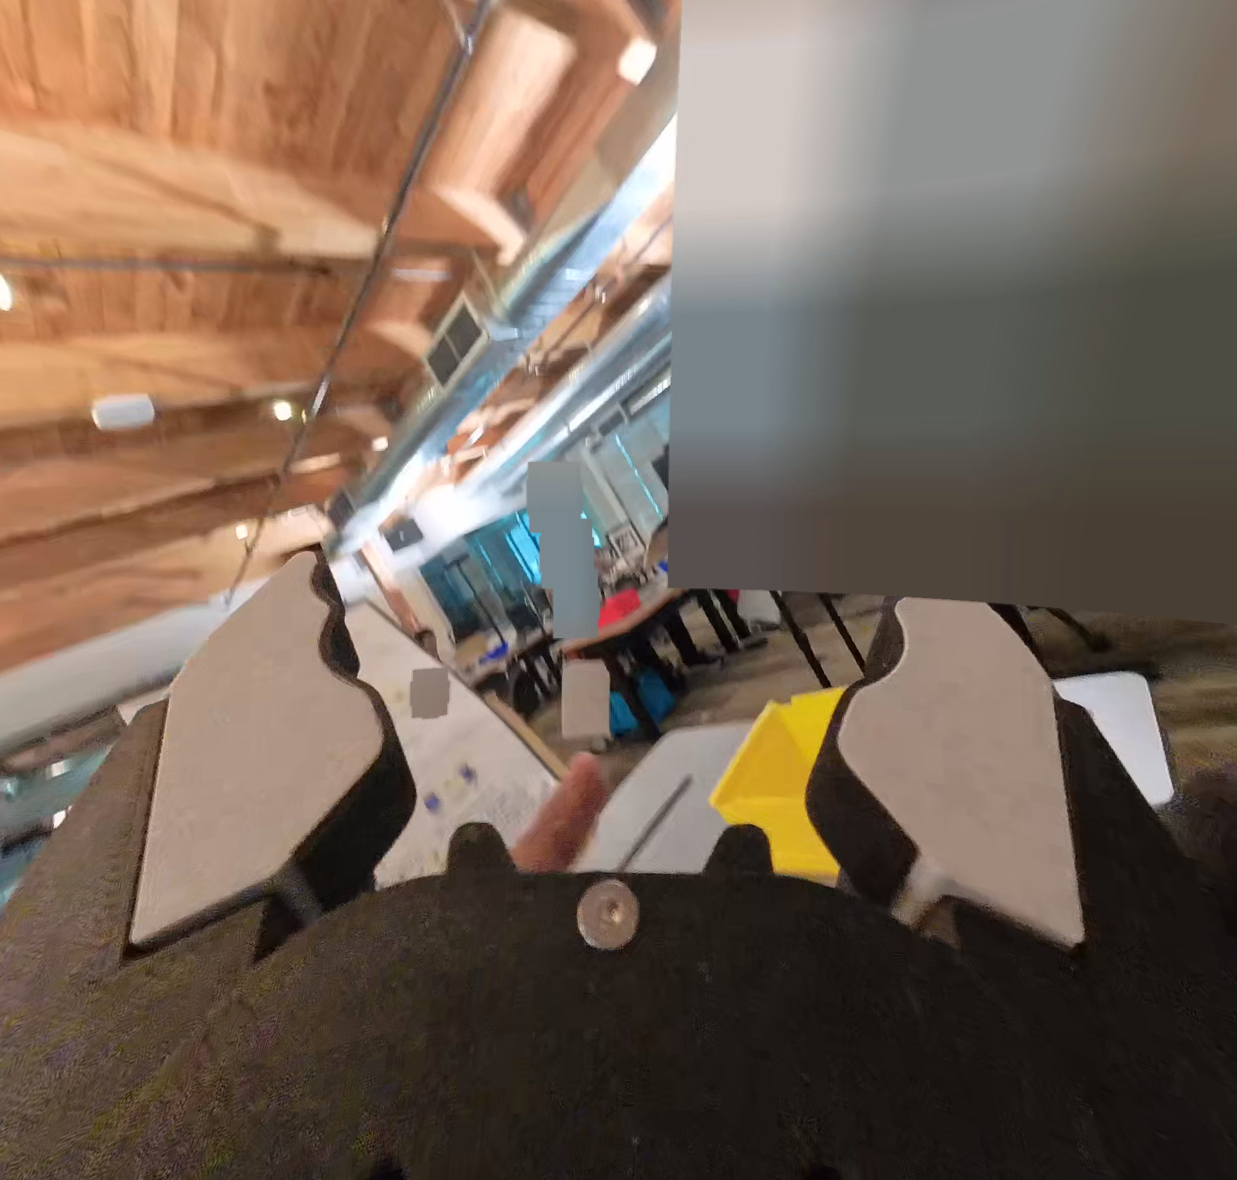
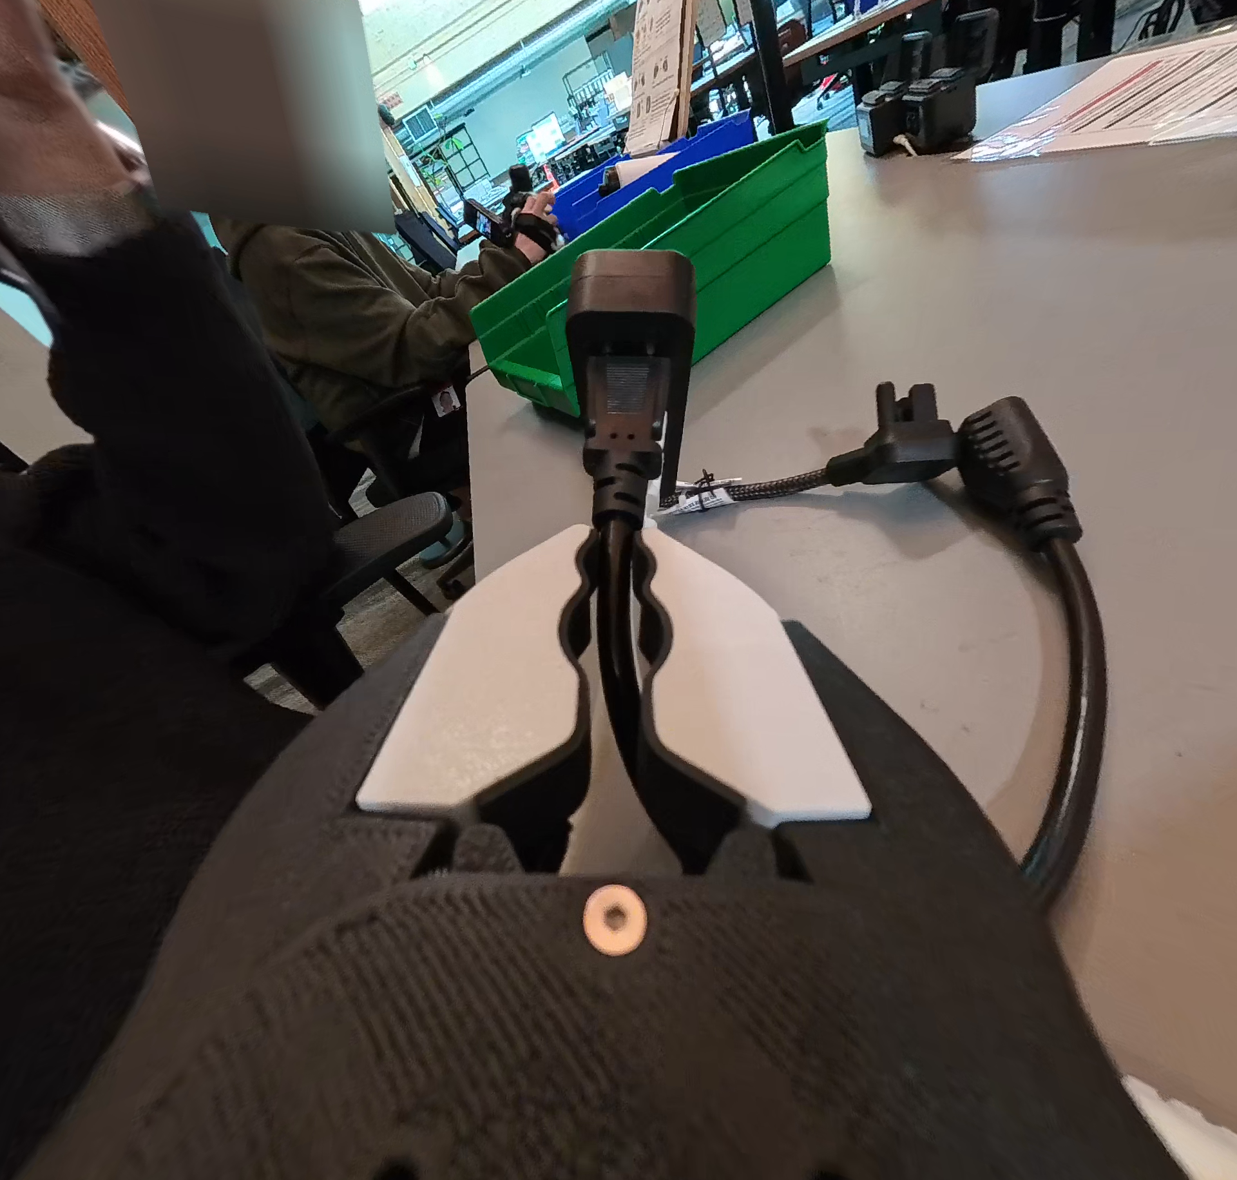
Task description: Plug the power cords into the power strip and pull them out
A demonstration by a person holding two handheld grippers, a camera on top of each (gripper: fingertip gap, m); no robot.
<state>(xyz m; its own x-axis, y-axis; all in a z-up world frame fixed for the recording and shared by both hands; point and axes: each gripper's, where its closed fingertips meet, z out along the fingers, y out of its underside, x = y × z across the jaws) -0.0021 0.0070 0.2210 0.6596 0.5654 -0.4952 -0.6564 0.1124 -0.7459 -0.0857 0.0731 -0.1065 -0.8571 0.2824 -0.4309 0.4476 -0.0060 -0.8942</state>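
Between the white fingers of your right hand-held gripper [image 2: 612,545], the black power cord [image 2: 616,646] was pinched: a smooth, round rubber cable running up the wavy black inner ridges of the two pads, which were pressed close against it. Just past the fingertips the cord thickened into a ribbed strain relief and a blocky moulded plug [image 2: 619,411], and that plug sat in a black, rounded-rectangular housing [image 2: 629,304] standing upright above it; whether this was the power strip itself you could not tell from that angle. From the base of the gripper the same glossy cord looped out to the right in a wide arc over the matte grey worktop [image 2: 970,291] and ended in a second ribbed, angled plug [image 2: 1011,458] lying on the surface. Touching that plug lay a flat black connector [image 2: 897,438] on a braided, woven-textured cable [image 2: 756,488] with a white tag tied round it. Farther back, a green plastic bin [image 2: 736,257] with stepped walls rested on the worktop, a blue bin [image 2: 622,184] behind it, and a seated person in an olive sleeve [image 2: 375,304] off the worktop's left edge.

Your left hand-held gripper [image 1: 602,612] pointed upward toward a blurred timber ceiling [image 1: 201,143], its pale flat-faced fingers spread wide with nothing between them. Beyond it showed a yellow plastic bin [image 1: 770,786] and a blurred fingertip [image 1: 562,806].
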